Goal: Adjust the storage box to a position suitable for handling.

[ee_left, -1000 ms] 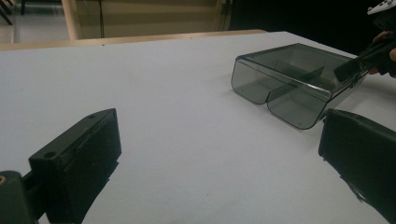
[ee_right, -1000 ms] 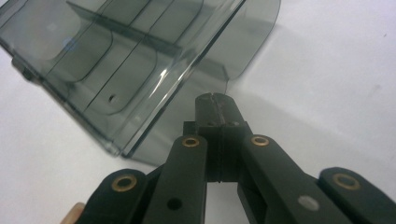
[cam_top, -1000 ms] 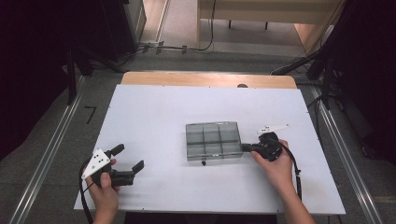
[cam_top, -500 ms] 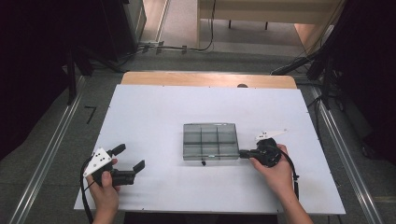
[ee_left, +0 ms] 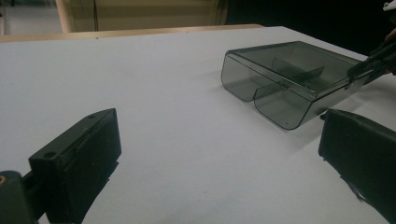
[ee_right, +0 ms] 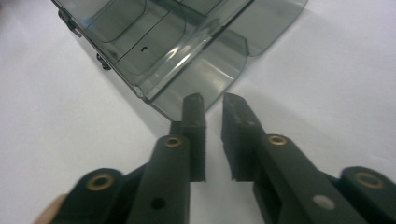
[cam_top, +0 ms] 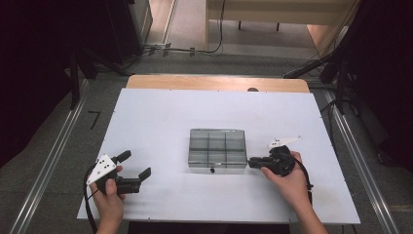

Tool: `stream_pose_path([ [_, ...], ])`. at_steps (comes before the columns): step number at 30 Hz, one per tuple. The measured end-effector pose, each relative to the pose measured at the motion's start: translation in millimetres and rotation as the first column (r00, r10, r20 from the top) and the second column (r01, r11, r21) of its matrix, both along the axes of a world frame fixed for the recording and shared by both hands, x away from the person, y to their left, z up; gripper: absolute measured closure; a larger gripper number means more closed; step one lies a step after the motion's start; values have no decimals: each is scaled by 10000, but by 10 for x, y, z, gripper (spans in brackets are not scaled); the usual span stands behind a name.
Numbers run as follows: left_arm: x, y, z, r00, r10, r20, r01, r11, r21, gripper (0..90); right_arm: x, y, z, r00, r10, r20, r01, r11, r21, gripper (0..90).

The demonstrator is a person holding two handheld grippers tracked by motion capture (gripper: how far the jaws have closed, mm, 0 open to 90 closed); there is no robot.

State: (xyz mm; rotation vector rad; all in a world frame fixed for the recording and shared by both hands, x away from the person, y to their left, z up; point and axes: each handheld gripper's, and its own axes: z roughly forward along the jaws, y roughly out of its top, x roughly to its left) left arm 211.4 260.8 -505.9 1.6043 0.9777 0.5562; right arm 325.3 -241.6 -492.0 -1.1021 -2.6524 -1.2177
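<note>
Far left, at 8 o'clock on the white tabletop [cam_top: 160,122]: the left tool [cam_top: 134,164], held in a hand [cam_top: 111,195]. Jaws wide apart, nothing between them. Sits well apart from the box.

In the middle, a little toward 5 o'clock: the box [cam_top: 217,147]. Lies flat on the tabletop. Made of smoky, see-through plastic, with thin walls inside that cut it into small rooms. Looks empty, as far as can be seen. Seems to have a lid shut on top, with a small dark catch [cam_top: 212,170] on the 6 o'clock side.

Probably light, so likely to slide on the smooth tabletop at a push. Probably hard and stiff, not squishy. Smooth and shiny too, so likely slippery between the pads. Thin plastic, so could crack or pop open under a hard squeeze. Best to pinch a thin edge or the rim at one side, not the whole body, which looks too wide for the jaws. Best to grip gently and keep it flat.

At 3 o'clock of the box: the right tool [cam_top: 252,162], held in the other hand [cam_top: 287,183], pointing toward 9 o'clock at the box's corner. Jaws have just been opening, now a small gap apart. Nothing between the pads, just bare tabletop in the gap. One tip right at the box's wall, maybe touching; hard to tell.
</note>
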Motion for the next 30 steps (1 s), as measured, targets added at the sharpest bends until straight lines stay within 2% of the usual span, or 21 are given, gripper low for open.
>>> stream_pose_path([
  [2, -1, 1, 0, 10000, -7, 9, 7, 10000, -7, 0, 7, -61, 19, 9998, -109, 173, 106, 9998, 155, 645],
  [5, -4, 1, 1, 10000, -5, 28, 5, 10000, -2, 0, 22, -135, 59, 9965, -575, 604, 559, 9980, 279, 435],
  [9, -3, -2, 0, 10000, -10, 30, 10, 10000, 9, 0, 18, -225, 108, 9885, -971, 1162, 873, 9924, 869, 185],
  [10, -3, -4, 1, 10000, -6, 22, 6, 10000, 24, 0, 18, -225, 108, 9885, -971, 1162, 873, 9924, 869, 185],
  [12, -3, -9, 1, 10000, -8, 22, 8, 10000, 33, 0, 5, -253, 125, 9860, -940, 1379, 774, 9896, 1211, 78],
  [13, -3, -12, 1, 10000, -3, 37, 2, 10000, 70, 0, -14, -265, 148, 9833, -886, 1589, 638, 9859, 1550, 47],
  [14, -3, -12, 1, 10000, -3, 37, 2, 10000, 70, 0, -24, -264, 161, 9816, -897, 1683, 621, 9847, 1625, 19],
  [17, -4, -19, 5, 10000, -1, 13, 0, 9999, 166, 0, -42, -263, 184, 9769, -952, 1913, 619, 9829, 1733, 2],
  [19, -6, -34, 9, 10000, 19, 45, -20, 9995, 322, 0, -74, -263, 219, 9661, -1040, 2364, 632, 9827, 1738, 0],
  [25, 6, -87, 17, 10000, -29, -21, 30, 9976, 698, 0, -99, -242, 261, 9617, -984, 2560, 544, 9833, 1734, 0],
  [26, 7, -103, 25, 9999, 111, -95, -102, 9958, 914, 0, -105, -237, 264, 9627, -940, 2538, 501, 9834, 1744, 0],
  [27, 7, -103, 25, 9999, 111, -95, -102, 9958, 914, 0, -108, -229, 265, 9618, -938, 2571, 508, 9843, 1690, 0],
  [29, 27, -168, 50, 9999, -37, -157, 56, 9920, 1259, 0, -117, -215, 267, 9610, -979, 2586, 567, 9851, 1622, 0],
  [30, 27, -168, 50, 9999, -37, -157, 56, 9920, 1259, 0, -119, -212, 272, 9604, -946, 2622, 525, 9852, 1631, 0],
])
